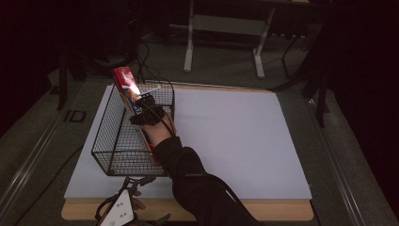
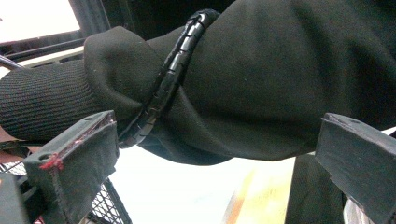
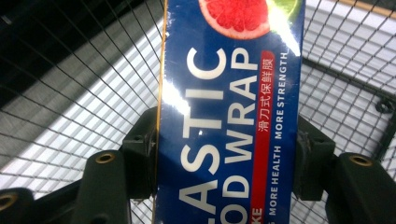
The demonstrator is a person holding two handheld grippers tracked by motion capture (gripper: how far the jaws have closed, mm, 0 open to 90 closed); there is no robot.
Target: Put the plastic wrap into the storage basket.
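While the person's right arm reaches forward across the near left part of the counter (image 1: 244, 141), the right tongs (image 1: 143, 110) are clamped on a plastic food wrap box (image 1: 133, 96), one jaw pressed against each long side of it, as the right gripper view makes plain. That box (image 3: 229, 116) is blue with white lettering reading "PLASTIC FOOD WRAP", a red stripe of smaller text, and a cut grapefruit picture near its far end; its top end in the high view is red. It stands tilted inside a black wire basket (image 1: 113, 141), its far end rising above the basket's rim and leaning toward the far left, its lower part down among the wires. The basket sits on the left part of a white sheet that covers most of the wooden counter, and its mesh (image 3: 70, 84) shows behind the box on both sides in the right gripper view. At the near left edge of the counter, the left tongs (image 1: 136, 188) lie low beside the basket's near wall, with the grey three-cornered plate (image 1: 120, 209) on top. In the left gripper view their two black jaws stand wide apart with nothing between them, and beyond them hangs the black sleeve (image 2: 261, 79) of the right arm, a black ribbed cable (image 2: 168, 79) looped over it.
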